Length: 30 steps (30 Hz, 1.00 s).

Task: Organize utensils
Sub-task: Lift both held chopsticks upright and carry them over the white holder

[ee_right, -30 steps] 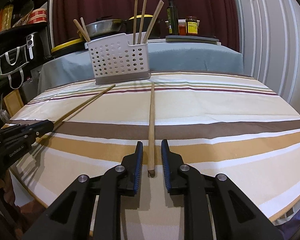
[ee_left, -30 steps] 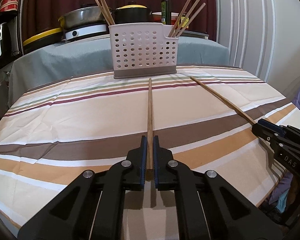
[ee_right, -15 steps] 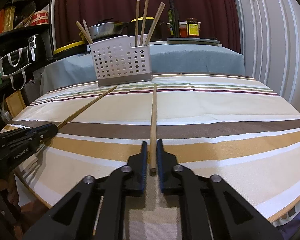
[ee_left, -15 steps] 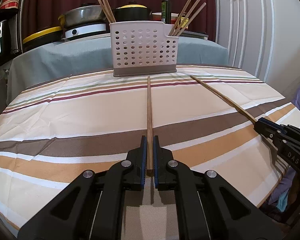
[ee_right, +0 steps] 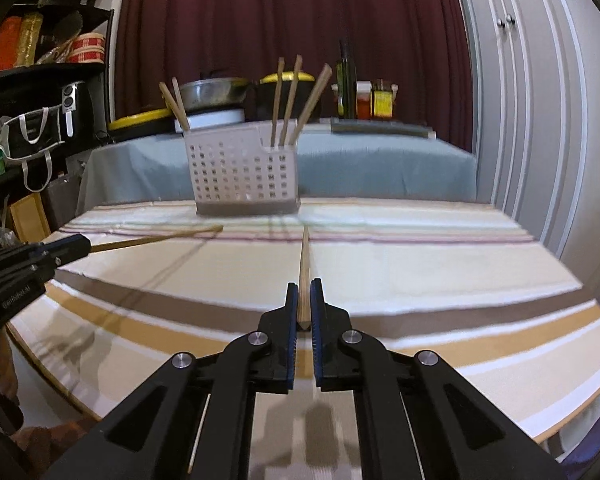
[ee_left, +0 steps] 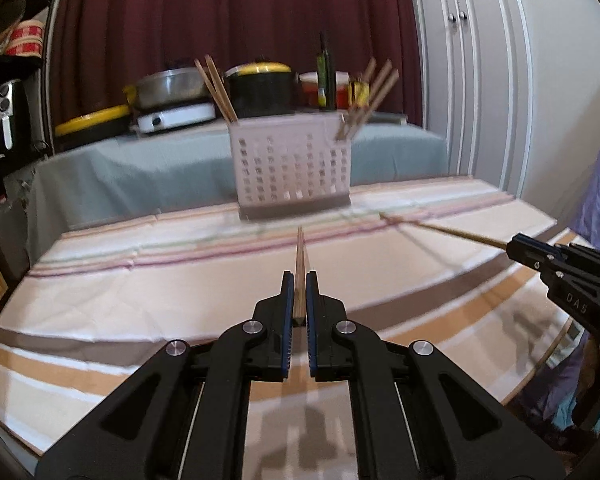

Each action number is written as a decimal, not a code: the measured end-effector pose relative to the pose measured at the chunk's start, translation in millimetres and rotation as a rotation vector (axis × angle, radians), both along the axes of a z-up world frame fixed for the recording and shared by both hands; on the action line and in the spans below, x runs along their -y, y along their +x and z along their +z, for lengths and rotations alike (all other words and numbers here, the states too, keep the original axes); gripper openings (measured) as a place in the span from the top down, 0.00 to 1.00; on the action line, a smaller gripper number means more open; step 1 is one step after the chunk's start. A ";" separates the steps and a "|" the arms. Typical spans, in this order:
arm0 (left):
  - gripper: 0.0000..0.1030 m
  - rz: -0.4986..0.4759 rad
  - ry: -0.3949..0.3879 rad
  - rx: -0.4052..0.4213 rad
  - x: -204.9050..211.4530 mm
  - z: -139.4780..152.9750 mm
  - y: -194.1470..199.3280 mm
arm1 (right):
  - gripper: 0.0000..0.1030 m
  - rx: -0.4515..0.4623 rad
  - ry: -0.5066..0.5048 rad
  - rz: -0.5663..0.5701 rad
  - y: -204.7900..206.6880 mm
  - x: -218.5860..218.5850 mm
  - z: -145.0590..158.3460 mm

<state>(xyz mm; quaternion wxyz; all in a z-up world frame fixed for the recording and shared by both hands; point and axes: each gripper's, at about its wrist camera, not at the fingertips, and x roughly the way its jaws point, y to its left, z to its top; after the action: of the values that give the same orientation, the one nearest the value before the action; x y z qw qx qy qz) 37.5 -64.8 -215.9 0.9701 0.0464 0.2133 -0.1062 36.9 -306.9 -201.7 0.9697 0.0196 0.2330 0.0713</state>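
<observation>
We see the left gripper held level above the striped tablecloth, its fingers pointing toward the far side of the table. Its blue-padded jaws are closed to a narrow slit on the near end of a wooden chopstick, which runs straight away from us toward the perforated utensil caddy. The right gripper takes much the same pose on the right, jaws likewise pinched onto a second chopstick that also points at the caddy. In each wrist view the other gripper shows at the edge of the frame with its chopstick sticking out in front and casting a shadow on the cloth, so both sticks look lifted clear of the table, though motion blur makes us hedge on that. The caddy stands upright at the far edge of the table. Two chopsticks lean in its left compartment and three chopsticks in its right one. Behind it, on a grey-covered counter, sit pots and bottles.
</observation>
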 end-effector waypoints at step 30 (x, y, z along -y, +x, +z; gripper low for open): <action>0.94 0.133 -0.041 0.180 -43.8 106.2 9.2 | 0.93 0.144 -0.010 0.050 44.1 -14.8 108.6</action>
<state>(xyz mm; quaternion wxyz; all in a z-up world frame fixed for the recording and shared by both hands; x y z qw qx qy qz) 46.7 -21.0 -109.8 0.9910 0.0217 0.1255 -0.0415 80.9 -292.1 -93.0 0.9819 0.0039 0.1635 0.0957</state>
